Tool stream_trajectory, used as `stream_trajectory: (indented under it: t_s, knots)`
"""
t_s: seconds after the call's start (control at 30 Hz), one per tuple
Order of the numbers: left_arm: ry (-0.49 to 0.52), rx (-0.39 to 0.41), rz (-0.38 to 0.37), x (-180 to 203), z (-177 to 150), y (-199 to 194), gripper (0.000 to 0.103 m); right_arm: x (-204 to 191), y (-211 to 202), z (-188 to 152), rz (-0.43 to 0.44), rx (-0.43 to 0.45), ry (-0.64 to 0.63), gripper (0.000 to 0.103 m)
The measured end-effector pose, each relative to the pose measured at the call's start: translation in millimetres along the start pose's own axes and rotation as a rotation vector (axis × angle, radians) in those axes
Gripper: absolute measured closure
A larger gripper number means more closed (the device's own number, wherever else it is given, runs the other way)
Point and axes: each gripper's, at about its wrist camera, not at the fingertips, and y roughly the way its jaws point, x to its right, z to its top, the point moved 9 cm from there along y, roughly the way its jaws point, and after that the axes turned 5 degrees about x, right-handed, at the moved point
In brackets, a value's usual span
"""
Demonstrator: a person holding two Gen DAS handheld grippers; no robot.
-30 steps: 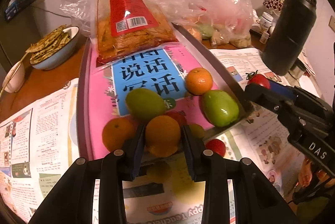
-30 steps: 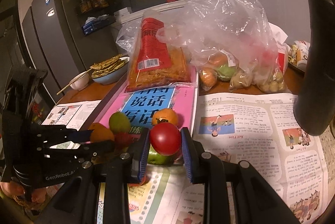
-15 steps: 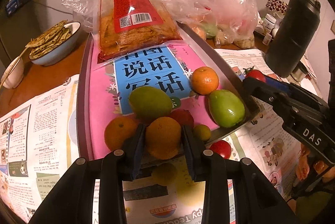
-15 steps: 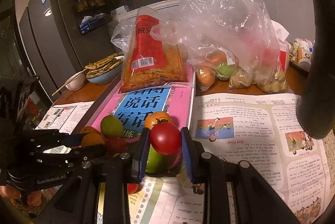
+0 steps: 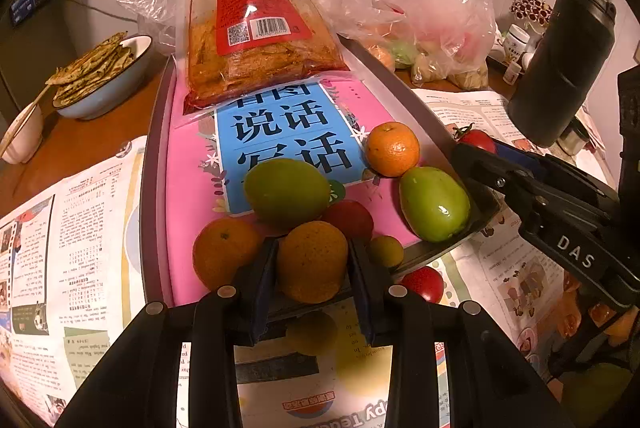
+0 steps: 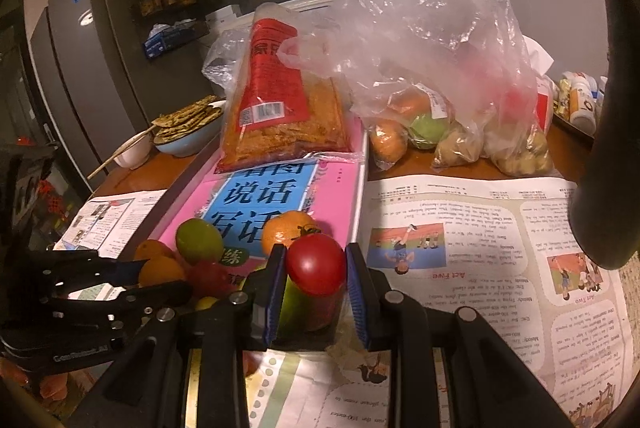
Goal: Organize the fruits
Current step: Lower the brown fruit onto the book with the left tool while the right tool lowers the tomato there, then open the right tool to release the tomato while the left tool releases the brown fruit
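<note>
My left gripper [image 5: 312,262] is shut on an orange [image 5: 312,264] and holds it over the near end of a grey tray [image 5: 154,163] lined with a pink book. In the tray lie two green fruits [image 5: 286,191], oranges [image 5: 392,147] and a dark red fruit [image 5: 348,218]. A red tomato [image 5: 424,282] lies on the newspaper just outside the tray. My right gripper [image 6: 316,268] is shut on a red tomato [image 6: 316,264] and holds it above the tray's near right corner, over a green fruit [image 6: 292,302]. The left gripper [image 6: 160,276] also shows in the right wrist view.
A red snack bag [image 5: 252,27] lies at the tray's far end. Clear plastic bags of produce [image 6: 440,99] sit behind on the right. A black flask [image 5: 564,75] stands at the right. A bowl of flatbreads [image 5: 100,71] sits at the left. Newspaper [image 6: 480,236] covers the table.
Both grippers have moved forward toward the tray, each still holding its fruit. The tray and its fruits look larger and closer in both views.
</note>
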Motion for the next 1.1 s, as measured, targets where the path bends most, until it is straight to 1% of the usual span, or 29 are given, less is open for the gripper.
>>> stream_trajectory:
  t_s: [0.37, 0.8, 1.1]
  knots:
    - [-0.003, 0.006, -0.012, -1, 0, -2, 0.068, -6, 6, -4, -0.022, -0.004, -0.008, 0.073]
    - [-0.001, 0.005, 0.006, 0, 0, -3, 0.068, -10, 3, -6, -0.023, 0.001, -0.014, 0.072]
    - [-0.004, 0.008, 0.013, -1, 0, -3, 0.068, -17, -5, -12, -0.002, 0.004, -0.013, 0.056]
